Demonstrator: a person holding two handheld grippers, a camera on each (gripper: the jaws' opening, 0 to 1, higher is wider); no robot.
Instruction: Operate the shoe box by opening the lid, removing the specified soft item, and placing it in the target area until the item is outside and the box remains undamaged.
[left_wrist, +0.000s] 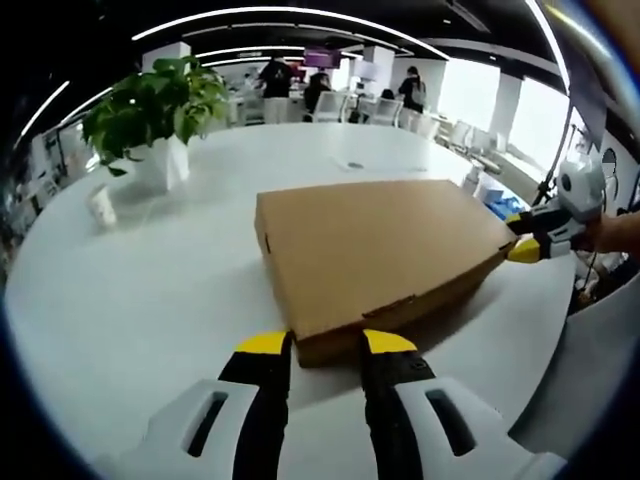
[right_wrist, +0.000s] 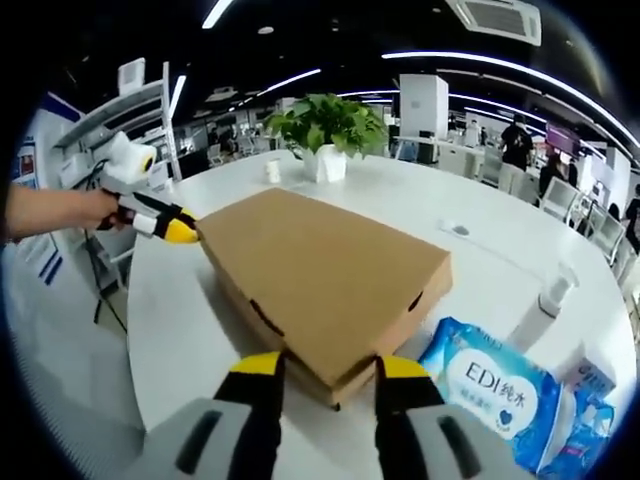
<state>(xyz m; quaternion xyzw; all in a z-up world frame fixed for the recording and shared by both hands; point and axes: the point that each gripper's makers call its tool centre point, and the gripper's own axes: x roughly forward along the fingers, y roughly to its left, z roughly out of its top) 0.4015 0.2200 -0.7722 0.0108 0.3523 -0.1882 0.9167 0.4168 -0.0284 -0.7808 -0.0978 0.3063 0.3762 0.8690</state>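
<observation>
A flat brown cardboard shoe box (left_wrist: 380, 245) lies on the white table (left_wrist: 150, 290) with its lid down. My left gripper (left_wrist: 326, 345) is open, its yellow tips on either side of the box's near corner. My right gripper (left_wrist: 530, 240) reaches the opposite corner from the right. In the right gripper view the box (right_wrist: 320, 265) fills the middle, and my right gripper (right_wrist: 331, 366) is open astride its near corner. There the left gripper (right_wrist: 165, 227), held by a hand, touches the far left corner. The soft item is hidden inside.
A potted plant (left_wrist: 160, 120) in a white pot and a small white cup (left_wrist: 100, 203) stand at the far left. A blue tissue pack (right_wrist: 490, 385) lies just right of the box, a small clear cup (right_wrist: 555, 290) behind it. People and chairs are far behind.
</observation>
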